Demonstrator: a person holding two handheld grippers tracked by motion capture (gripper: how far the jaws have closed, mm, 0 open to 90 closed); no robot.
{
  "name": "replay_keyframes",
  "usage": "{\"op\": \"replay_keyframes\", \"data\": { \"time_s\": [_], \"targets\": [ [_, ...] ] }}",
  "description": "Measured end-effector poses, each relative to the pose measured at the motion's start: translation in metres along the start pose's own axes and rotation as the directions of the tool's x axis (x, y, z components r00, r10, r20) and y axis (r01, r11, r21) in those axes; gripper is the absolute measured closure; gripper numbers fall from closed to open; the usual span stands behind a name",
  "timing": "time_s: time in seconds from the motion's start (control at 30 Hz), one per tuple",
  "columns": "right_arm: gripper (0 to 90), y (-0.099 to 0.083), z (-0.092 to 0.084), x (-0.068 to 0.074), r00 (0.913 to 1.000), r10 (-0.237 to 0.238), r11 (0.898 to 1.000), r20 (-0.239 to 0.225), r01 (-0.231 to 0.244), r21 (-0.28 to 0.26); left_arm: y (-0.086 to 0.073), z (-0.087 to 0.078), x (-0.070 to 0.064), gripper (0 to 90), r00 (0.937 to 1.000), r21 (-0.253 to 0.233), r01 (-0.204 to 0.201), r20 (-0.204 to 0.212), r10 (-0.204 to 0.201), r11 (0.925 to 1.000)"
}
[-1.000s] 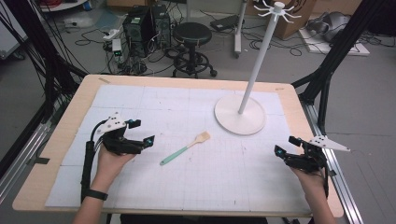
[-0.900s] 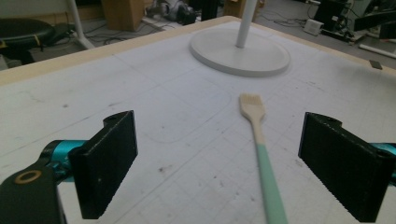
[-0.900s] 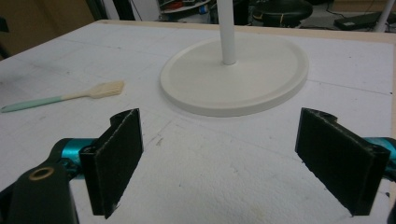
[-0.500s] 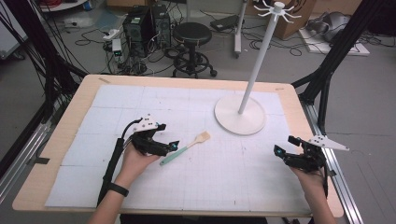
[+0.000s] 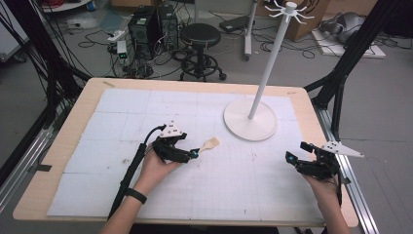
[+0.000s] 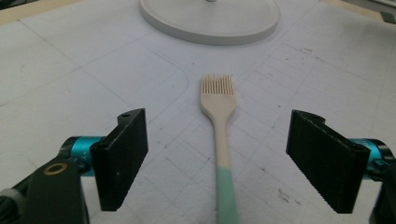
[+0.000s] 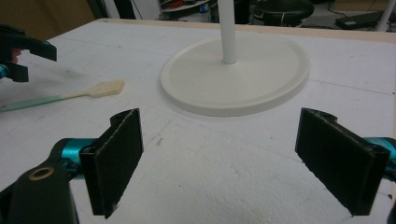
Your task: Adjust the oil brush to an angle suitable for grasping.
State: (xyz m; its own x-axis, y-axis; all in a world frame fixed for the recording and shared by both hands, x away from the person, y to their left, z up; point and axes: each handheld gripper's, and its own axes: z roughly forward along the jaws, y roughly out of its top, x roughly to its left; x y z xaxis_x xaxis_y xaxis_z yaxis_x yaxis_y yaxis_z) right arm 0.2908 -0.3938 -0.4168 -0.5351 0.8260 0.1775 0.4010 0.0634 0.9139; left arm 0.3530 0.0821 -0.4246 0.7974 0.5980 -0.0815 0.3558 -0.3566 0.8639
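Now I am closing my left gripper (image 6: 219, 158) around the brush (image 6: 220, 135), its jaws just narrowing but not yet touching. Its handle is lying between them, bristles pointing away toward the stand base (image 6: 210, 21).

A light wooden table (image 5: 73, 127) carries a white gridded mat (image 5: 146, 112) that covers nearly the whole top and leaves a strip of bare wood around the edges. On the mat, toward the far right, stands a white rack (image 5: 265, 78) on a round flat base, its thin pole upright. Near the middle lies a pastry brush (image 5: 208, 144), flat on the mat, teal handle and cream bristled head, close to the base but apart from it.
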Motion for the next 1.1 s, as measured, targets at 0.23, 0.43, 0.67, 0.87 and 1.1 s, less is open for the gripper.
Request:
{"op": "replay_keyframes", "data": {
  "time_s": [0.23,0.43,0.67,0.87,1.1],
  "targets": [
    [14.1,0.0,0.0,0.0,1.0,0.002,1.0,0.0,-0.002,0.0,-0.001,0.01,-0.003,38.0,0.9997,0.052,-0.009,-0.021,0.01,0.9986],
    [14.1,0.0,0.0,-0.001,1.0,-0.003,1.0,0.001,0.003,0.001,-0.002,0.018,-0.009,46.1,0.999,0.102,-0.018,-0.04,0.022,0.9946],
    [14.1,0.0,0.0,-0.001,1.0,-0.002,1.0,-0.001,0.002,0.0,-0.005,0.027,-0.011,56.1,0.9979,0.16,-0.021,-0.058,0.03,0.9869],
    [14.1,0.0,0.0,-0.001,1.0,0.001,1.0,0.0,-0.001,-0.001,-0.006,0.03,-0.011,62.8,0.9974,0.183,-0.012,-0.068,0.024,0.983],
    [14.1,0.0,0.0,-0.001,1.0,0.0,1.0,-0.001,0.0,0.0,-0.006,0.03,-0.012,71.9,0.9973,0.19,0.0,-0.073,0.014,0.9818]
  ]
}}
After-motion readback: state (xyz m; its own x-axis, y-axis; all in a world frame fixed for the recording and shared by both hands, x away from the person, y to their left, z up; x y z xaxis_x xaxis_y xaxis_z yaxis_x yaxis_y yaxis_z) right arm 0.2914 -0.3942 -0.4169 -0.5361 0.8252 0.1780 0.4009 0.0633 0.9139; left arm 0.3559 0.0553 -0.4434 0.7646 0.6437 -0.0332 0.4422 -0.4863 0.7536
